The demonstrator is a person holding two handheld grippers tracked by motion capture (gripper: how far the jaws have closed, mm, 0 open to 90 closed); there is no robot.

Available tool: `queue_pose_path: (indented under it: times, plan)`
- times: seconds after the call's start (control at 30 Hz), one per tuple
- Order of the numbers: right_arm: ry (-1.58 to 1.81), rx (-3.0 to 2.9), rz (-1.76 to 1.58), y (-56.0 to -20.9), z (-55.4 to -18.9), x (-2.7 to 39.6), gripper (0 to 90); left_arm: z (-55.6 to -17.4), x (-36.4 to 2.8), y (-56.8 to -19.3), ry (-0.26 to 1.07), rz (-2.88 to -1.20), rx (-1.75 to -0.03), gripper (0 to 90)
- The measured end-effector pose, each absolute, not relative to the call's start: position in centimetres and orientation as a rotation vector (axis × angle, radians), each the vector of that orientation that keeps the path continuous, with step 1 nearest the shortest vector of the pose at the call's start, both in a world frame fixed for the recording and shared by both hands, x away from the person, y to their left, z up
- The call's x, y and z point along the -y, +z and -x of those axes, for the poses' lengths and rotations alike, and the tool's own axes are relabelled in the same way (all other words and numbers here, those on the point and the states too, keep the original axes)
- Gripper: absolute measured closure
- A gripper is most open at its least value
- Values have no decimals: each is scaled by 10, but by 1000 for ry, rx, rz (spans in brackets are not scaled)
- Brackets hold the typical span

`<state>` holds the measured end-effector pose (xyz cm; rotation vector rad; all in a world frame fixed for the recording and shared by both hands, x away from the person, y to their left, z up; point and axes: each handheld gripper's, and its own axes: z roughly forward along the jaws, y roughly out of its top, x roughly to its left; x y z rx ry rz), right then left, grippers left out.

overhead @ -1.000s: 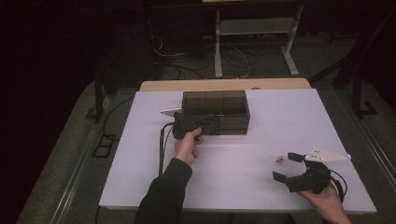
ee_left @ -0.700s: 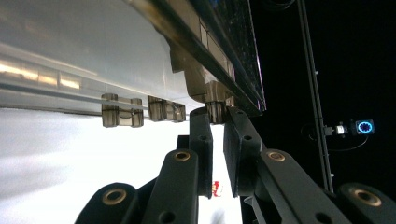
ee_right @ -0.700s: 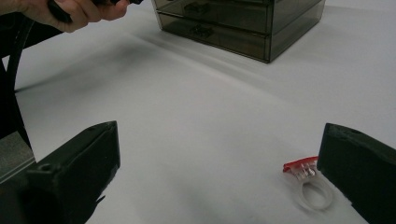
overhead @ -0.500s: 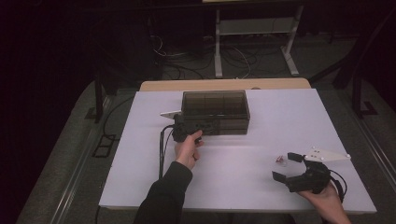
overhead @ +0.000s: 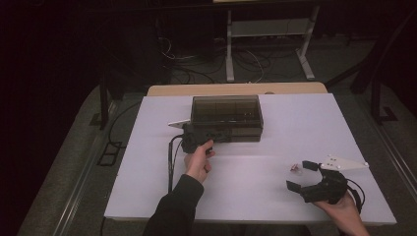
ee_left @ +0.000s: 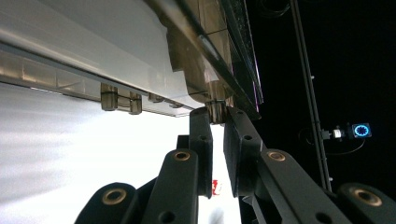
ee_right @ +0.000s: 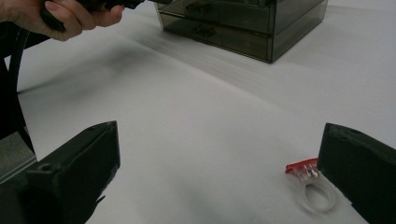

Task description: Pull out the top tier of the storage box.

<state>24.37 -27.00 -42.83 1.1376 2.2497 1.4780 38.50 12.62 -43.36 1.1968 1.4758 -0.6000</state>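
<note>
A smoked see-through drawer box (overhead: 227,117) stands at the back middle of the white table (overhead: 147,162). My left gripper (overhead: 218,134) reaches its front from the left. In the left gripper view, the left gripper (ee_left: 217,116) is shut on a small drawer handle (ee_left: 215,108) on the box (ee_left: 140,51). Near the front right, my right gripper (overhead: 299,175) rests open on the table. A clear ring with a red top (overhead: 295,168) lies just inside its far jaw. In the right gripper view the ring (ee_right: 310,184) lies beside the right-hand jaw, apart from the gripper (ee_right: 219,144).
A tan board (overhead: 236,89) lies behind the table's back edge. Cables and a white stand frame (overhead: 268,29) sit on the dark floor beyond. The left gripper's cable (overhead: 171,162) trails over the table toward the front. The box (ee_right: 243,21) is far from the right gripper.
</note>
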Motion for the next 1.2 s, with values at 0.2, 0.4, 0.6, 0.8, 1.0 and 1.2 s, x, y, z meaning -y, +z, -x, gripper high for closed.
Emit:
queue_pose_path:
  times: [0.2,0.4,0.6,0.8,1.0,1.2]
  plan:
    - [1478,-2250,-1138,-428,-244,270,0,-382,-125,-434,-599,-1184,-1478,813]
    - [1485,-2248,-1137,-428,-244,270,0,-381,-126,-436,-602,-1178,-1469,810]
    - [1481,-2251,-1134,-428,-244,269,0,-378,-128,-437,-611,-1179,-1442,773]
    - [1485,-2240,-1136,-428,-243,270,0,-372,-129,-434,-604,-1206,-1421,712]
    - [1484,-2244,-1132,-428,-243,269,0,-369,-130,-427,-582,-1258,-1393,699]
    - [1483,-2243,-1132,-428,-243,269,0,-366,-132,-421,-563,-1304,-1374,669]
